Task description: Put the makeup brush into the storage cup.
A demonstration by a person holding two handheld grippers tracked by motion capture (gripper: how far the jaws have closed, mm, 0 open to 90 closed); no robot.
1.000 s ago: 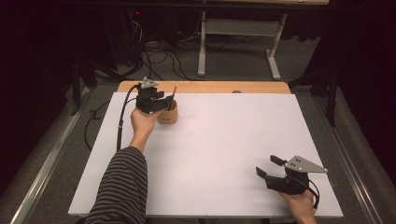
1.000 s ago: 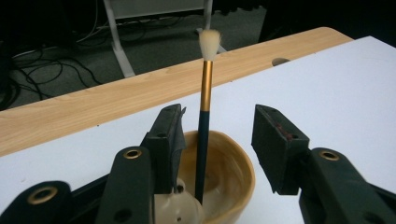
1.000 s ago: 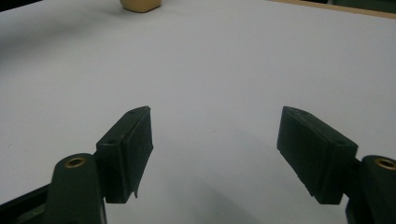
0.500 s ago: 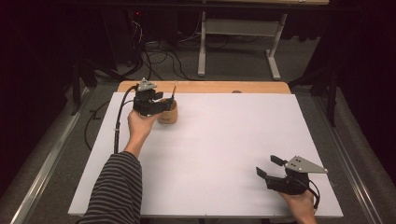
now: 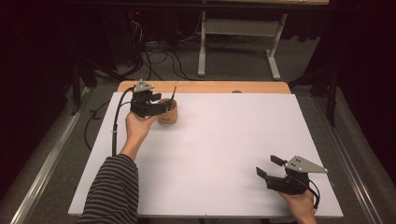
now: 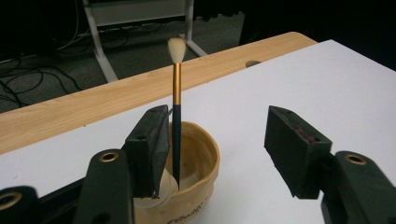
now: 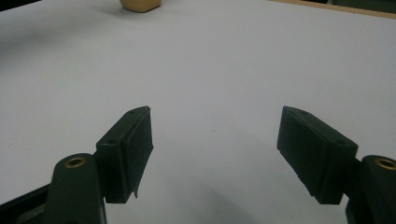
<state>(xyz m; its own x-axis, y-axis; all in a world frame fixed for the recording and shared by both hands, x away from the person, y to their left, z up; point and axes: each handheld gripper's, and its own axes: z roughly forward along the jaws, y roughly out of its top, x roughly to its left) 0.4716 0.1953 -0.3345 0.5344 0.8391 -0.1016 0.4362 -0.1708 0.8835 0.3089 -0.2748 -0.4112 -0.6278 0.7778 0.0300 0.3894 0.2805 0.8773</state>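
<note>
A tan cup (image 5: 167, 114) stands at the far left of the white table (image 5: 224, 140). A dark-handled brush (image 5: 173, 93) with a gold ferrule stands upright in it, bristles up. My left gripper (image 5: 161, 103) hovers at the cup's rim. Its jaws have just been opening and stand wide. In the left gripper view the brush (image 6: 177, 93) rises between the jaws, close beside the left pad (image 6: 149, 149), while the right pad is well clear of it, above the cup (image 6: 205, 158). My right gripper (image 5: 267, 165) is open over the bare table at the front right, nothing between its pads (image 7: 215, 140).
A wooden strip (image 5: 210, 87) runs along the table's far edge. Beyond it are a white metal stand (image 5: 233, 28) and cables on the floor. The cup's base (image 7: 138, 4) shows far ahead in the right gripper view.
The left forearm has swung slightly to the left while the gripper stays at the cup. The brush remains upright in the cup. The right hand has not moved.
</note>
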